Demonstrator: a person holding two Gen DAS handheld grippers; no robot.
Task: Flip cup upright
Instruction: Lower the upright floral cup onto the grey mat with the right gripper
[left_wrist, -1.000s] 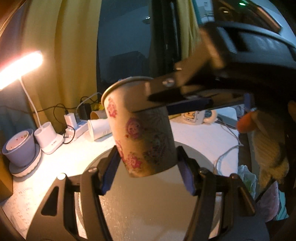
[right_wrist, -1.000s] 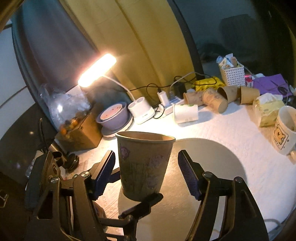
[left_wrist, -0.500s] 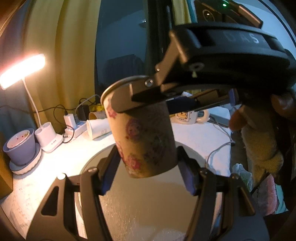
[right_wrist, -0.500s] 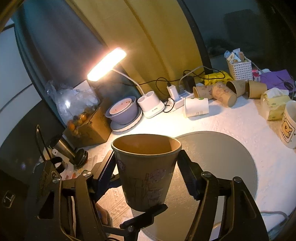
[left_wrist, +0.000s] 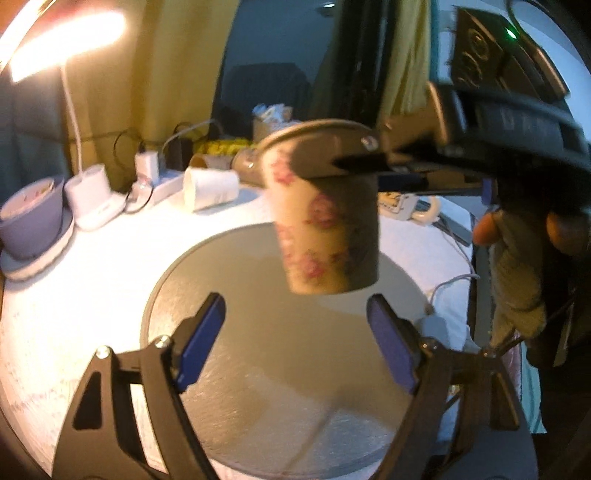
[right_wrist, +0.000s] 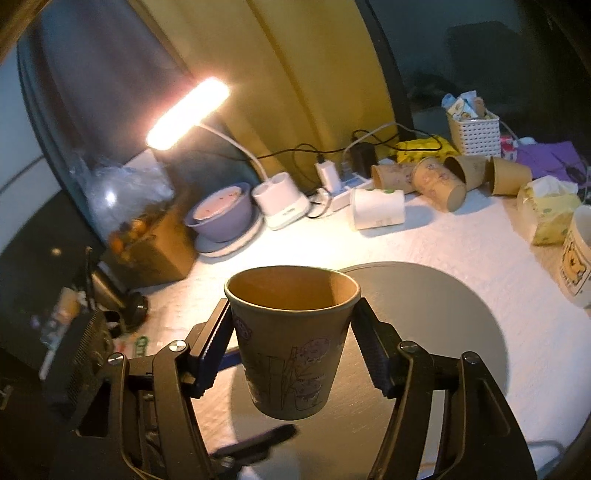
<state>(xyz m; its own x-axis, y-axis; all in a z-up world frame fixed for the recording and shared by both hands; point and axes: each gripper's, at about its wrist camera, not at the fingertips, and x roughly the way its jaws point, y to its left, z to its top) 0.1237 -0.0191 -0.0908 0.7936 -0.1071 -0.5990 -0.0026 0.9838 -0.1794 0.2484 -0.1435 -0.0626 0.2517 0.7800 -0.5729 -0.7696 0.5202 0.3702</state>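
- White table (right_wrist: 461, 243) carried everything; its back edge ran along yellow curtains (right_wrist: 306, 74).
- Round grey mat (left_wrist: 280, 369) lay flat on the table, nearer the front, below both grippers.
- Right gripper (right_wrist: 293, 345) held the paper cup (right_wrist: 293, 339) upright, mouth up, both pads pressed on its sides just under the rim. Cup hung in the air above the mat's left part, not touching it. Left wrist view showed the same cup (left_wrist: 325, 210) lifted clear of the mat, with the right gripper's finger across its rim.
- Left gripper (left_wrist: 295, 347) stood with jaws wide and nothing between them, below and short of the cup, apart from it. Blue pads (left_wrist: 201, 345) bare.
- Desk lamp (right_wrist: 188, 112) lit, head angled over the table's back left; its white base (right_wrist: 282, 203) stood just beside a purple bowl (right_wrist: 221, 210) on a saucer.
- White roll (right_wrist: 376, 206) lay on its side near the power strip (right_wrist: 343, 184).
- Several spare paper cups (right_wrist: 439, 181) lay tipped over at the back right, near a white basket (right_wrist: 474, 129).
- Yellow tissue pack (right_wrist: 546, 206) and a cartoon mug (right_wrist: 576, 258) sat at the right edge.
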